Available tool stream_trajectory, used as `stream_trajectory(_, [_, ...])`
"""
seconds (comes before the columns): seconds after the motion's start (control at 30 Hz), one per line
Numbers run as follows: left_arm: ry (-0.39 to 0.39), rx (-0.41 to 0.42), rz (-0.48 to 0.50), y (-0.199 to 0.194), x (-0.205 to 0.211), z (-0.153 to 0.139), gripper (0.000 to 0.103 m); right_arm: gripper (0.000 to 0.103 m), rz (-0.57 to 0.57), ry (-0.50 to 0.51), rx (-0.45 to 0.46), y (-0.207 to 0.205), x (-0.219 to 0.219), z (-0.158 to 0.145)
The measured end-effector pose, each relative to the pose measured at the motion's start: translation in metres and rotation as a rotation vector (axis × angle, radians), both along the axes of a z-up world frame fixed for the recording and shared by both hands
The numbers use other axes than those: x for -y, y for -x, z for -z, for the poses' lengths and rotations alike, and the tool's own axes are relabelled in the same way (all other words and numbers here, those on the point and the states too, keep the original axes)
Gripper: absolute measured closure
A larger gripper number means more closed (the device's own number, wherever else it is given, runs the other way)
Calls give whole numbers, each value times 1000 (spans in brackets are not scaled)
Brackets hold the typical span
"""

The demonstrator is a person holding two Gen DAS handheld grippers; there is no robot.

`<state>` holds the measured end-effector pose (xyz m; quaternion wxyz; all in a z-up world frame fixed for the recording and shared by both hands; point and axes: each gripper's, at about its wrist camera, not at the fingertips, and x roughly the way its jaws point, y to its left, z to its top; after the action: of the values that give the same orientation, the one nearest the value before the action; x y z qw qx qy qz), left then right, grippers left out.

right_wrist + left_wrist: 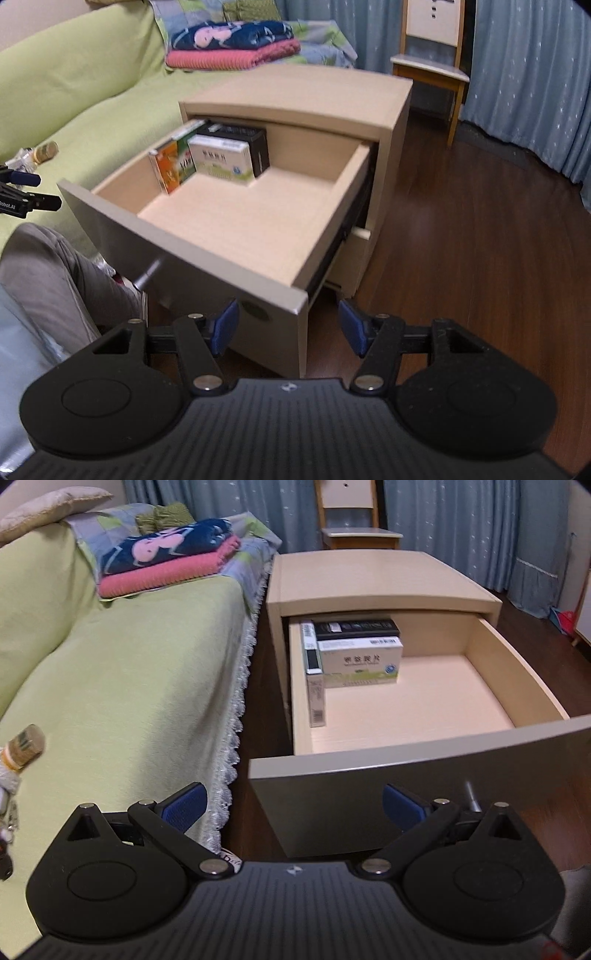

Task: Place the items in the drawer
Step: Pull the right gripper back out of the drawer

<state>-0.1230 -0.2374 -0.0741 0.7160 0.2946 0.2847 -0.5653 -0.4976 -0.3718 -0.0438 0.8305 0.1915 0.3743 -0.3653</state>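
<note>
Both grippers, left gripper [293,805] and right gripper [288,325], hang spread and empty before the drawer [524,686]; boxes [360,661] at 11 o'clock inside.

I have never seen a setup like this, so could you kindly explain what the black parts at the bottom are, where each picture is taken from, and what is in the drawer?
No robot here: a person holds a two-finger gripper in each hand, each with a camera looking along its fingers. One picture is from the left gripper, the other from the right gripper. Both are open and hold nothing. Ahead stands a bedside cabinet with its drawer pulled out. Inside, at the back, are a white box, a black box behind it, and a narrow box on edge along the side. A green-covered sofa is beside it.
</note>
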Motion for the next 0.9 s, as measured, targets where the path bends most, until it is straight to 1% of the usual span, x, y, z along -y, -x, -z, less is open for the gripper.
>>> stream_trajectory(0.17, [-15,-21,35,-2,8,14,2,47,-9,-26,-19,-4,1,16])
stream_trajectory(0.3, [-18,-31,59,-4,12,21,3,47,-30,-32,-35,-10,1,23])
stream_trajectory(0.33, [-21,-33,64,-4,13,23,4,47,-36,-29,-39,-12,1,23])
stream_trajectory(0.37, [-27,-34,69,-5,14,25,8,47,-43,-26,-43,-14,2,23])
stream_trajectory(0.4, [-32,-35,74,-6,15,27,12,48,-48,-23,-49,-15,1,23])
stream_trajectory(0.43, [-36,-37,82,-7,16,29,14,50,-52,-20,-57,-16,1,24])
stream_trajectory(0.5, [-46,-37,95,-8,18,32,14,53,-58,-22,-69,-17,1,26])
stream_trajectory(0.6, [-45,-37,113,-8,19,35,15,61,-66,-31,-79,-20,1,28])
stream_trajectory(0.67, [-39,-43,118,-9,18,36,16,62,-65,-23,-89,-23,2,28])
stream_trajectory(0.77, [-31,-47,119,-10,17,37,16,67,-60,-10,-105,-26,2,29])
stream_trajectory(0.9, [-24,-46,114,-10,19,38,16,69,-41,-6,-99,-27,5,30])
